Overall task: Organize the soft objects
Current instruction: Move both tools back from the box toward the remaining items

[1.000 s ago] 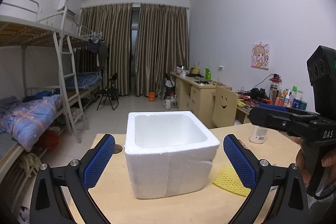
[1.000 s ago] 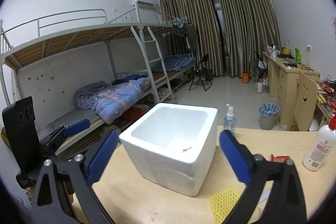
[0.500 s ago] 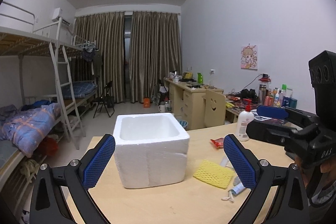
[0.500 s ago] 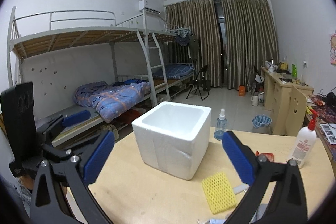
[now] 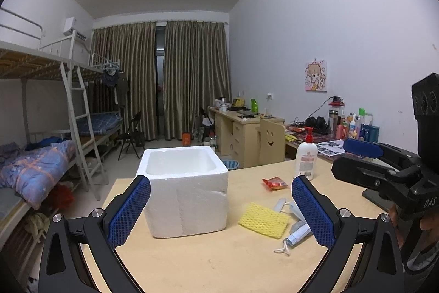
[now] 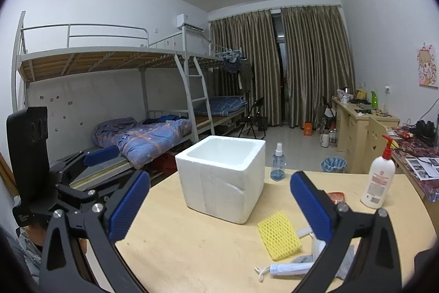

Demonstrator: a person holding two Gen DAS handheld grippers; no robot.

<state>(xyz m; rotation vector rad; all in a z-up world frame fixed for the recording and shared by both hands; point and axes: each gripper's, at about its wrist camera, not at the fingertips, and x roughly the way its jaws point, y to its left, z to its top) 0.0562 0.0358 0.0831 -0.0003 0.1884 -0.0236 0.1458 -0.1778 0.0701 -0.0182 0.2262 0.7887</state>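
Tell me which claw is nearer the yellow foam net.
Right. The right claw is open just above and behind the yellow foam net; the left claw sits farther off, in front of the white foam box.

dormitory room | bunk beds [image 6: 115, 67] | desks [image 5: 241, 128] | curtains [image 5: 175, 78]

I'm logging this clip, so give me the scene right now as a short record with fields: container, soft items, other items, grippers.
container: white foam box, open top, on wooden table
soft items: yellow foam net, rolled face mask, grey cloth, all right of box
other items: lotion pump bottle, blue spray bottle, red packet
left gripper: jaws open, empty
right gripper: jaws open, empty
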